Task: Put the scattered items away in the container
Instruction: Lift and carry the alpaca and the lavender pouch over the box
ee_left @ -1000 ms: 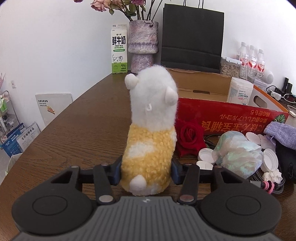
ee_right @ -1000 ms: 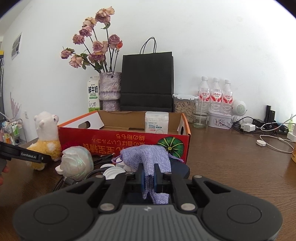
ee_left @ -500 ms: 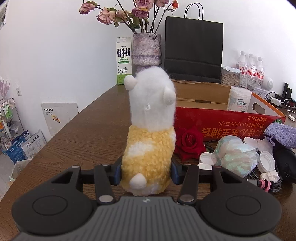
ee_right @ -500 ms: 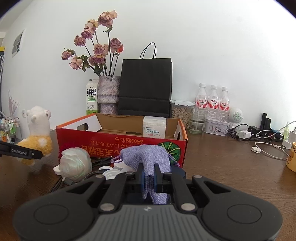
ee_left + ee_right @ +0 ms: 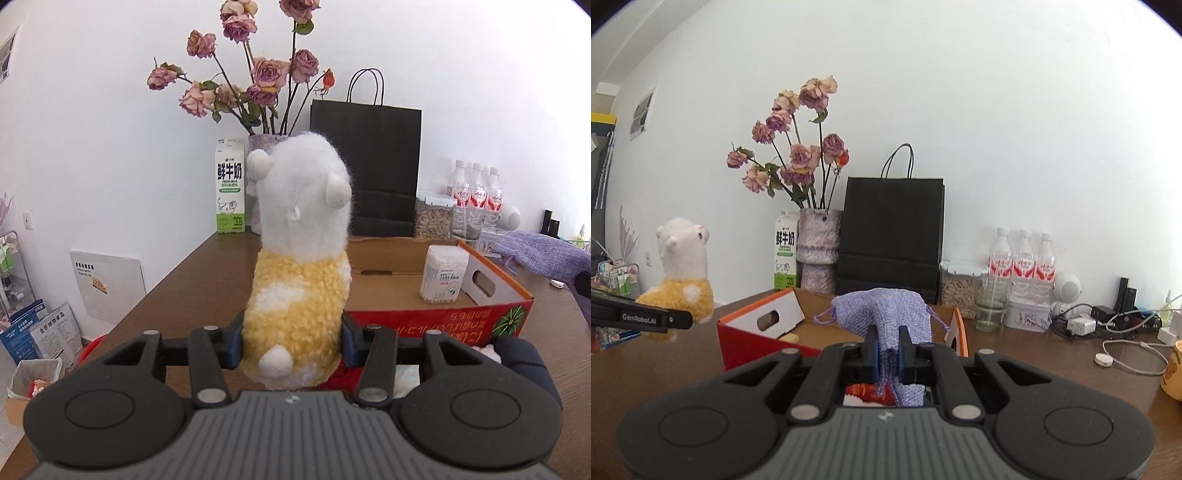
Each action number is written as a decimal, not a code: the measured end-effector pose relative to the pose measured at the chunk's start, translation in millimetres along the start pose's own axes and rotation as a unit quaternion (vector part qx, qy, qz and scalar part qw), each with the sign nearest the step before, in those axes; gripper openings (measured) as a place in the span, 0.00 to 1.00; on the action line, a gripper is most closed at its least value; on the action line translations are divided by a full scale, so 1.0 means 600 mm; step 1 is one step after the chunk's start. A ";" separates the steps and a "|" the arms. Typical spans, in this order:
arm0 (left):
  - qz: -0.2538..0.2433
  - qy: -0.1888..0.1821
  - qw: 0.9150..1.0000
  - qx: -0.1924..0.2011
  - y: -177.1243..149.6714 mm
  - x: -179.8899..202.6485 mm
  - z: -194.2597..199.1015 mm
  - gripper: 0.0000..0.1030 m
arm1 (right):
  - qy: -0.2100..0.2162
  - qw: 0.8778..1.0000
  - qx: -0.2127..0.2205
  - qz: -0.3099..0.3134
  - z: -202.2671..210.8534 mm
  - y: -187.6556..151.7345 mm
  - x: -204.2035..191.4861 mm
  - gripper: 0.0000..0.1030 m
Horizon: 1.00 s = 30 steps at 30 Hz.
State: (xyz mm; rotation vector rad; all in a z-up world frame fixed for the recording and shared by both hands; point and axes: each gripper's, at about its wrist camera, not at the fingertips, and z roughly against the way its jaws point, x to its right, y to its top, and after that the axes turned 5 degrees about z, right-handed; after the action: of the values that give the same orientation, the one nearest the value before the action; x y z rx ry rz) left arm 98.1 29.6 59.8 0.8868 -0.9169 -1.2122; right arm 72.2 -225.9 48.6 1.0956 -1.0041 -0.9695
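My left gripper (image 5: 291,341) is shut on a plush alpaca (image 5: 299,266), white head and yellow body, held upright above the table; in the right wrist view the same alpaca (image 5: 683,273) hangs at the left with a left finger (image 5: 646,318) beside it. My right gripper (image 5: 887,349) is shut on a lilac knitted pouch (image 5: 886,314) lifted above the box; that pouch (image 5: 543,254) shows at the right of the left wrist view. The open red cardboard box (image 5: 491,314) lies ahead, a white cotton-swab tub (image 5: 445,275) inside it.
Against the wall stand a milk carton (image 5: 229,186), a vase of dried roses (image 5: 818,254), a black paper bag (image 5: 892,236), water bottles (image 5: 1021,258) and a jar. Cables and chargers (image 5: 1108,325) lie at the right, a yellow mug (image 5: 1174,373) at the edge.
Both grippers have risen with their loads: the alpaca and the pouch are lifted off the table, the box now sits lower in view, and the loose items on the table have dropped from sight.
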 end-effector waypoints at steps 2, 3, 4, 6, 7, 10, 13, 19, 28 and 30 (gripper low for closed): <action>-0.002 -0.008 1.000 0.006 0.016 0.012 -0.006 0.47 | 0.003 1.000 0.009 0.003 -0.013 0.016 -0.001 0.08; -0.002 -0.012 1.000 0.008 0.024 0.020 -0.011 0.47 | 0.005 1.000 0.011 0.003 -0.024 0.025 -0.002 0.08; -0.002 -0.015 1.000 0.010 0.031 0.027 -0.016 0.47 | 0.007 1.000 0.011 0.002 -0.035 0.032 -0.002 0.08; 0.000 -0.023 1.000 0.017 0.046 0.039 -0.029 0.47 | 0.014 1.000 0.008 0.000 -0.061 0.044 -0.005 0.08; 0.001 -0.026 0.999 0.019 0.052 0.044 -0.036 0.47 | 0.016 1.000 0.007 -0.001 -0.073 0.049 -0.007 0.08; 0.005 -0.034 0.999 0.023 0.068 0.061 -0.062 0.47 | 0.023 1.000 0.003 -0.006 -0.111 0.059 -0.009 0.08; 0.007 -0.042 0.999 0.019 0.078 0.074 -0.097 0.47 | 0.033 0.999 -0.012 -0.011 -0.156 0.062 -0.010 0.08; 0.011 -0.038 0.999 -0.008 0.089 0.087 -0.186 0.47 | 0.050 0.995 -0.081 -0.018 -0.266 0.042 -0.008 0.08; 0.006 -0.022 0.996 -0.088 0.074 0.091 -0.324 0.47 | 0.063 0.981 -0.185 -0.004 -0.405 0.007 -0.003 0.08; 0.003 -0.012 0.995 -0.104 0.067 0.090 -0.344 0.47 | 0.052 0.980 -0.194 -0.002 -0.416 -0.003 0.002 0.08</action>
State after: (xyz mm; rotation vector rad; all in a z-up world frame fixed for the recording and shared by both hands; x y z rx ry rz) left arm 309.6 -4.4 24.7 0.7046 -0.7957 -1.2906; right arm 312.1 -169.4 7.9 0.8116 -0.6907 -1.0484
